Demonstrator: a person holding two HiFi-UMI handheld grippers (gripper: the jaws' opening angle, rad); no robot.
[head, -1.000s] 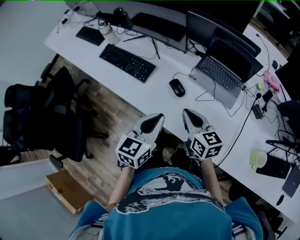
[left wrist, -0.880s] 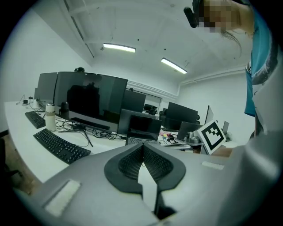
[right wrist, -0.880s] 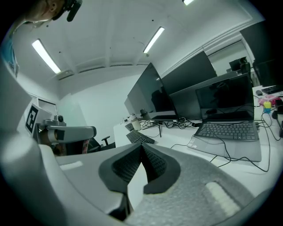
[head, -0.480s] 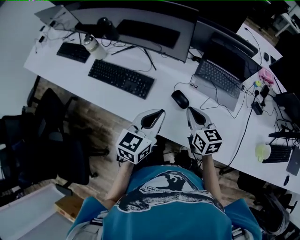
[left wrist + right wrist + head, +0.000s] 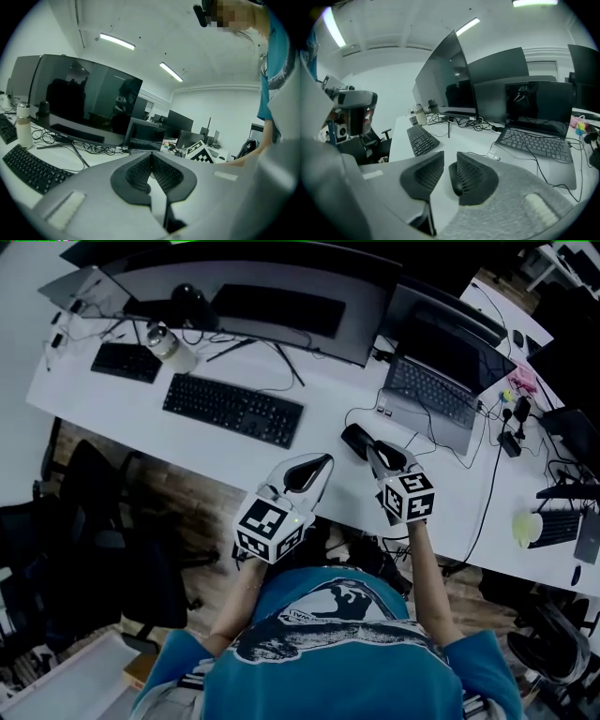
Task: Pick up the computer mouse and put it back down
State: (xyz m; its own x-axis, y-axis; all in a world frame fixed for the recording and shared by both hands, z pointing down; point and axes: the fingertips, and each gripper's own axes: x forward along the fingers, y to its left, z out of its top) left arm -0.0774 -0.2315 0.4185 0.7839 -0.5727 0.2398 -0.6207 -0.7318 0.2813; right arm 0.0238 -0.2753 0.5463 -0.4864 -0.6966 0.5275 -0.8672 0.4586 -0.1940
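A black computer mouse (image 5: pixel 353 438) lies on the white desk (image 5: pixel 319 423) in front of the laptop. My right gripper (image 5: pixel 378 450) has its tips right at the mouse's near side. In the right gripper view the mouse (image 5: pixel 453 181) shows in the gap between the jaws, which are opening, and the pads do not press on it. My left gripper (image 5: pixel 322 462) hovers over the desk's near edge, to the left of the mouse. Its pads (image 5: pixel 140 171) meet at the tips with nothing between them.
A black keyboard (image 5: pixel 232 410) lies left of the mouse, an open laptop (image 5: pixel 436 390) behind it, and a wide monitor (image 5: pixel 253 292) at the back. A bottle (image 5: pixel 169 343) and a small keyboard (image 5: pixel 127 362) stand far left. Cables trail near the laptop. Office chairs (image 5: pixel 94 531) stand at left.
Both grippers have moved forward over the desk. The right one has sunk to the mouse and its jaws have parted. The left one stays shut.
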